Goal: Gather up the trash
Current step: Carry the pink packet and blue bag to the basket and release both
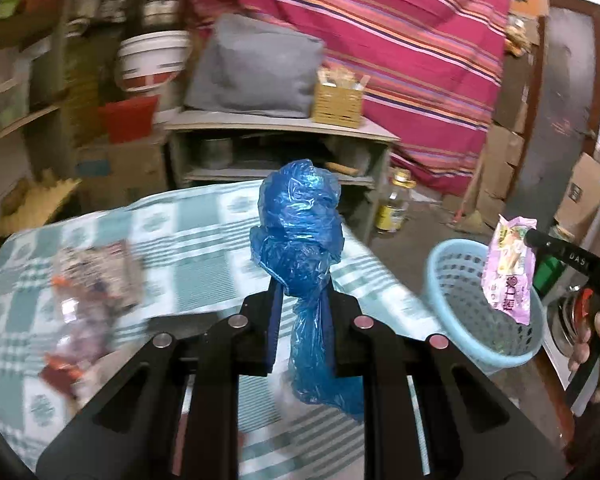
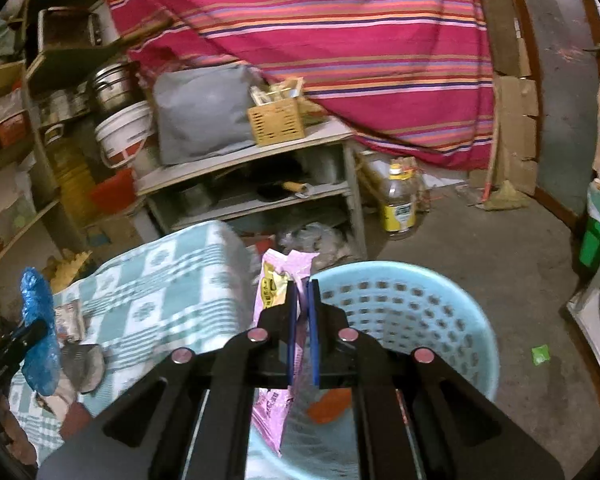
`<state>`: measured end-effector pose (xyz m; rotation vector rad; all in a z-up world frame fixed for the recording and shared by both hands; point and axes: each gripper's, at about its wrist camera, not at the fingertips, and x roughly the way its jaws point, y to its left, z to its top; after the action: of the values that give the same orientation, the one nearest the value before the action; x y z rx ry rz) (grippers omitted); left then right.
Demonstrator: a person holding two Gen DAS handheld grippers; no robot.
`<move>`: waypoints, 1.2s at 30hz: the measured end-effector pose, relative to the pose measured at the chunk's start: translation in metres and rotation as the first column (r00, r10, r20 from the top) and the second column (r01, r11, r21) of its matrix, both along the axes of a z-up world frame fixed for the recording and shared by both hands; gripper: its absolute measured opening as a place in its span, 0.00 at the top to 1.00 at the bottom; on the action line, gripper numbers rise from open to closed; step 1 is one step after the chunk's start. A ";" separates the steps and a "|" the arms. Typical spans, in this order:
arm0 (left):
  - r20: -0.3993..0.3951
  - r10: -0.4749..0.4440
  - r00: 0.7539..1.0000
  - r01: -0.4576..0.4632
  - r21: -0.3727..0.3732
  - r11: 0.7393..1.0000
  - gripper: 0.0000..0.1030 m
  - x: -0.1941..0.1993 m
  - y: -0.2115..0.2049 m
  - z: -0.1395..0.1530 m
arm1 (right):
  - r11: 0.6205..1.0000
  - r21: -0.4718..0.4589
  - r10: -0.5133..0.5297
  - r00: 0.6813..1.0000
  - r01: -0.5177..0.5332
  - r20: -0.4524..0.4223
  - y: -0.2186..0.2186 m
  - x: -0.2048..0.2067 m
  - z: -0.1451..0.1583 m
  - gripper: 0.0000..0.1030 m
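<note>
Beside the checked tablecloth (image 2: 168, 280) stands the blue basket (image 2: 412, 304); right gripper (image 2: 303, 286), clamped on the pink wrapper (image 2: 274, 284), should release over its opening, then left gripper (image 1: 300, 288) carry its pinched blue bag (image 1: 298, 216) there

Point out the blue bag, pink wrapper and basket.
blue bag (image 1: 298, 216): left wrist view, crumpled upper bulge.
pink wrapper (image 1: 508, 268): left wrist view, printed middle.
basket (image 2: 400, 304): right wrist view, perforated inner wall.
</note>
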<state>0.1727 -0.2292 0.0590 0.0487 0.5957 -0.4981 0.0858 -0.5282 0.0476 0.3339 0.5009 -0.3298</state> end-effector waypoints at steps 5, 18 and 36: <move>0.003 -0.096 0.995 0.096 0.027 0.995 0.84 0.000 -0.073 -0.011 | 0.997 -0.048 -0.067 0.998 0.067 -0.009 -0.027 -0.016 -0.004 0.94; -0.013 -0.239 0.971 0.239 0.071 0.968 0.84 -0.002 -0.193 -0.038 | 0.985 -0.086 -0.153 0.988 0.149 -0.031 -0.065 -0.028 -0.020 0.94; -0.025 -0.224 0.974 0.225 0.063 0.972 0.46 0.003 -0.195 -0.041 | 0.985 -0.025 -0.171 0.984 0.170 -0.041 -0.082 -0.033 -0.033 0.94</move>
<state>0.1756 -0.4242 0.0182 0.1752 0.6271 -0.6991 0.0525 -0.6098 0.0149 0.3509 0.5120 -0.5093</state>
